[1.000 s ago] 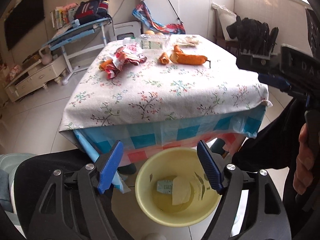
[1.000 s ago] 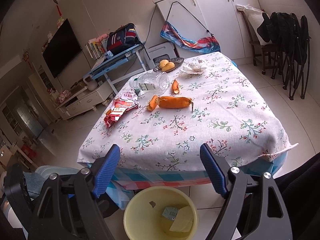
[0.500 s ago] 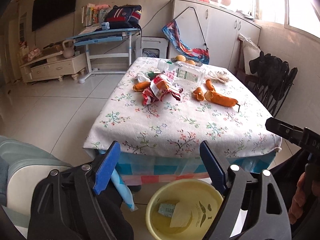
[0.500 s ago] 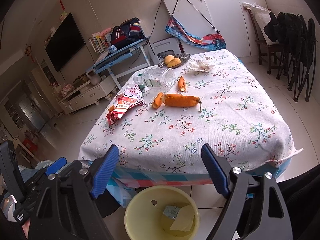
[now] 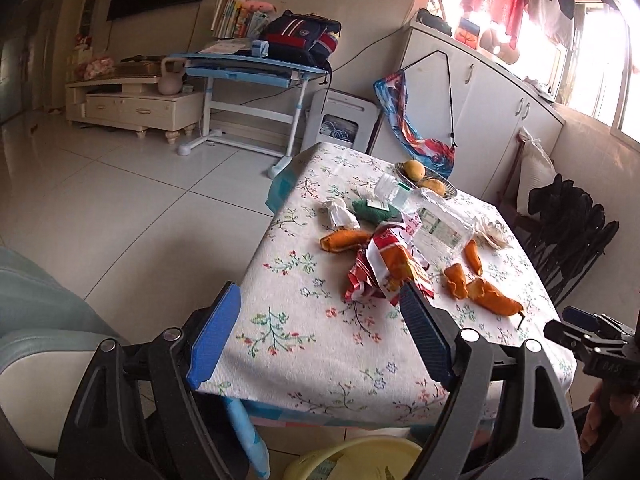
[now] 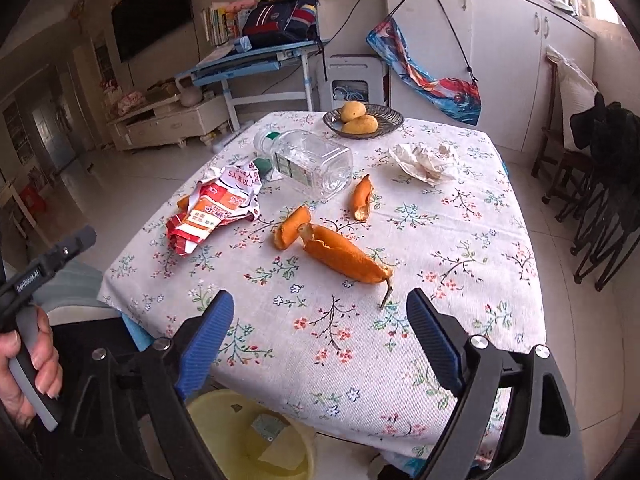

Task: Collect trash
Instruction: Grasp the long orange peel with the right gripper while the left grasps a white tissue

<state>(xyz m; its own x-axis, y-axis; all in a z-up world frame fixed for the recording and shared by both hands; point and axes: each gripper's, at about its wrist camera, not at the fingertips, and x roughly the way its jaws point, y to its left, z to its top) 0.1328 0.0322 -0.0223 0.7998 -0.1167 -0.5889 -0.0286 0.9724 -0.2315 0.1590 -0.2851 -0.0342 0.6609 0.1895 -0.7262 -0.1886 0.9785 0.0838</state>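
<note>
A floral-cloth table [image 6: 460, 240] carries trash: a long orange peel [image 6: 346, 256], two smaller peels [image 6: 290, 226], a red-and-white snack wrapper [image 6: 218, 210], a clear plastic bottle [image 6: 310, 162] on its side and crumpled paper [image 6: 426, 160]. A yellow bin [image 6: 248, 436] with scraps stands on the floor below the near edge. My right gripper [image 6: 320, 332] is open and empty, above the near edge, just short of the long peel. My left gripper [image 5: 320, 328] is open and empty over the near left corner, close to the wrapper [image 5: 384, 268]. A green packet [image 5: 370, 210] and white wad [image 5: 340, 214] lie beyond.
A dish with two yellow fruits [image 6: 362, 120] sits at the table's far edge. Dark folding chairs [image 6: 604, 184] stand to the right. A blue desk [image 6: 256, 64], white cabinets [image 6: 500, 40] and a low TV stand [image 6: 164, 120] line the far wall. A grey-green seat [image 5: 36, 320] is at left.
Both grippers have risen and moved toward the table. The left view has swung left and up, so the bin has dropped to the bottom edge. Both stay open.
</note>
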